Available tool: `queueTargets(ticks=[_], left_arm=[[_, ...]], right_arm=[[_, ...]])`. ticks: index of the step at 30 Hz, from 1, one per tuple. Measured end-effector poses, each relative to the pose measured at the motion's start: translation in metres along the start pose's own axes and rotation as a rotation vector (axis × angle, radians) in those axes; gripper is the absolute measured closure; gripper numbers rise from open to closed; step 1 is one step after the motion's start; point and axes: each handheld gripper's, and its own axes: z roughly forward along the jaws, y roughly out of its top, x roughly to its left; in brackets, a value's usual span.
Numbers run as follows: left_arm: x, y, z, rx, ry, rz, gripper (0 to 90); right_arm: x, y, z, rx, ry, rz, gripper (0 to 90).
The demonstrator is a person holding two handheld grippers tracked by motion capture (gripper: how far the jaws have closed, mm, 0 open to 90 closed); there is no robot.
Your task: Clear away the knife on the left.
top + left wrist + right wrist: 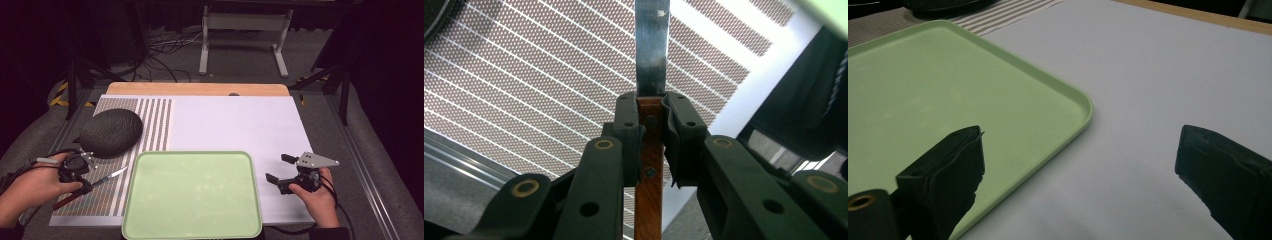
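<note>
A knife with a reddish wooden handle and a steel blade hangs a little above the striped mat at the table's left. My left gripper is shut on its handle, and the blade points toward the green tray. In the left gripper view the pads clamp the wooden handle just below the blade. My right gripper stands open to the right of the tray, nothing between its jaws. In the right gripper view my right gripper hovers over the tray corner and the white sheet.
A dark grey dome-shaped lid rests on the striped mat behind my left hand. The white sheet covers the middle and right of the table. A wooden edge runs along the far side, with cables and stand legs beyond.
</note>
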Motion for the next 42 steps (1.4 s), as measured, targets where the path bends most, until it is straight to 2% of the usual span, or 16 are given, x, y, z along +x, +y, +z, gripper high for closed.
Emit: queueTargets(ticks=[1,2,4,6,8,13,15,16,19,22,24,27,29,31,42], left_arm=[[0.000,0.001,-0.002,-0.006,-0.005,-0.025,77.7],[0.000,0.001,-0.002,-0.006,-0.005,-0.025,77.6],[-0.003,0.004,-0.004,0.003,-0.017,-0.098,77.6],[-0.003,0.005,-0.005,0.001,-0.010,-0.114,77.6],[-0.003,0.007,-0.008,-0.021,-0.031,-0.163,77.6],[-0.003,0.010,-0.013,-0.044,-0.054,-0.213,77.6],[-0.004,0.012,-0.014,-0.056,-0.062,-0.214,77.6],[-0.006,0.014,-0.015,-0.050,-0.093,-0.220,77.6],[-0.008,0.017,-0.016,-0.060,-0.122,-0.240,77.6],[-0.010,0.020,-0.018,-0.066,-0.132,-0.247,77.6],[-0.012,0.022,-0.019,-0.088,-0.138,-0.245,77.6],[-0.016,0.027,-0.020,-0.103,-0.147,-0.239,77.6],[-0.017,0.030,-0.022,-0.105,-0.136,-0.224,77.6],[-0.020,0.032,-0.023,-0.117,-0.151,-0.234,77.6],[-0.033,0.056,-0.024,-0.176,-0.191,-0.167,77.5]], right_arm=[[0.000,0.000,0.000,0.001,-0.001,0.001,6.3],[0.000,0.000,0.000,0.001,-0.001,0.001,6.3],[0.000,0.000,0.000,0.002,0.000,0.002,6.3],[0.000,0.000,0.000,0.005,-0.002,-0.001,6.3],[0.000,0.000,0.000,0.005,-0.002,-0.001,6.3],[0.000,0.000,0.000,0.004,-0.003,0.000,6.3],[-0.001,-0.001,0.000,0.003,-0.003,0.002,6.2],[-0.001,-0.001,0.000,0.003,-0.003,0.003,6.1],[-0.001,0.000,0.000,-0.001,-0.001,0.002,6.4],[0.000,0.000,0.000,-0.003,0.000,0.001,6.4],[0.000,0.000,0.000,-0.002,0.000,0.001,6.4],[0.000,0.000,0.000,-0.006,0.002,0.001,6.4],[0.000,0.000,-0.001,-0.008,0.004,0.003,6.3],[-0.001,0.000,-0.001,-0.007,0.003,0.003,6.3],[-0.001,0.000,-0.001,-0.007,0.008,0.003,6.2]])
